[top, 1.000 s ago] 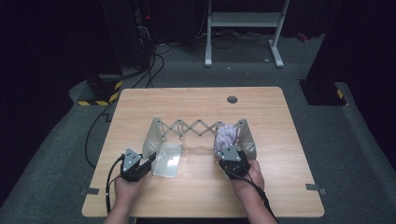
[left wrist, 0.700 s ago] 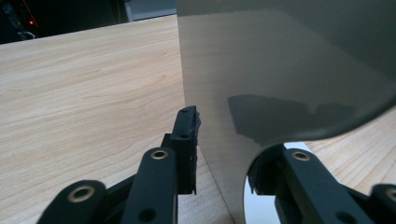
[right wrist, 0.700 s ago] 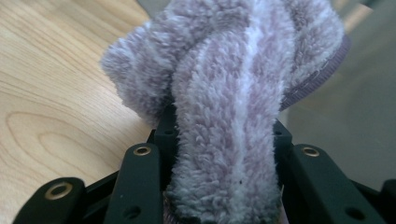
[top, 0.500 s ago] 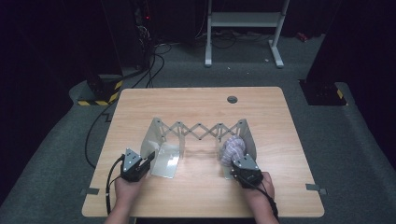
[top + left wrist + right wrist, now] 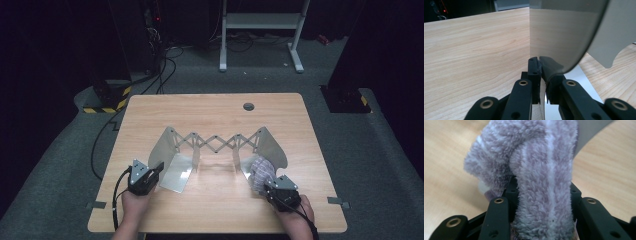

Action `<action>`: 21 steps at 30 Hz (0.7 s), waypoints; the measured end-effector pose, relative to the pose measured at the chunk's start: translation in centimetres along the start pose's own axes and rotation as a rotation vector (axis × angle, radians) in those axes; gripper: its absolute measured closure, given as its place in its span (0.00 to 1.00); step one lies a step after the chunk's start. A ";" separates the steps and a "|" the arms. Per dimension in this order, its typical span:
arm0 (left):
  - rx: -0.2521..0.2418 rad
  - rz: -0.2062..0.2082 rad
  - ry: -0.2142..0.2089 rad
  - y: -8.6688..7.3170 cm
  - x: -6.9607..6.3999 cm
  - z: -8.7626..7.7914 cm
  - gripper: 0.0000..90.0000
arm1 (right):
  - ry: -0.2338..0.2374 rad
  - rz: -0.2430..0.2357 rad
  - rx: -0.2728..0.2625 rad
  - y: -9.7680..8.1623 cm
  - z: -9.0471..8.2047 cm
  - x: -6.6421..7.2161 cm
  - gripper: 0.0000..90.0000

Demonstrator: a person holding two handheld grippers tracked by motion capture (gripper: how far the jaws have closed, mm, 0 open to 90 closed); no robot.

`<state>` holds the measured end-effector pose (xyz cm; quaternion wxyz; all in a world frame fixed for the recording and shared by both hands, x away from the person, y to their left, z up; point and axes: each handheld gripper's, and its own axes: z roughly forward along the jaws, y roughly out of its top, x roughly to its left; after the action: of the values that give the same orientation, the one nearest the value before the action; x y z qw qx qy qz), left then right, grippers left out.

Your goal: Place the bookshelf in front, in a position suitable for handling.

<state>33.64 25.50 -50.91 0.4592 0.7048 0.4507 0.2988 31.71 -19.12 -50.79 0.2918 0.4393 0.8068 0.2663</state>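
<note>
A: Dark room, pale wooden tabletop (image 5: 210,112). The left tongs (image 5: 539,65), lower left, have just been closing and now pinch the edge of the metal rack (image 5: 172,155)'s end plate.

B: And the right tongs (image 5: 541,192), lower right, clamp the fuzzy purple sock (image 5: 261,169) by the other plate.

A: The risk, I'd say: pulling the sock could drag the rack, or the thin plate could slip free.
</note>
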 end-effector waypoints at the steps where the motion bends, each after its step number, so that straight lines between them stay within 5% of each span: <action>1: 0.000 0.000 -0.002 0.0 0.0 0.0 0.92 | 0.006 0.001 0.003 -0.2 -0.2 0.1 0.66; 5: 0.003 0.006 -0.006 0.0 0.0 0.2 0.92 | 0.001 0.001 0.010 0.6 0.3 0.8 0.66; 16: -0.001 0.009 -0.008 -0.1 0.0 0.1 0.93 | -0.049 0.044 -0.008 5.7 5.0 3.9 0.65; 21: -0.001 0.015 -0.002 -0.1 0.0 0.1 0.93 | -0.031 0.036 -0.010 5.4 5.1 3.9 0.65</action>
<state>33.68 25.51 -51.00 0.4579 0.7081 0.4449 0.3015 36.59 -12.34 -51.50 0.3015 0.4566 0.7928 0.2685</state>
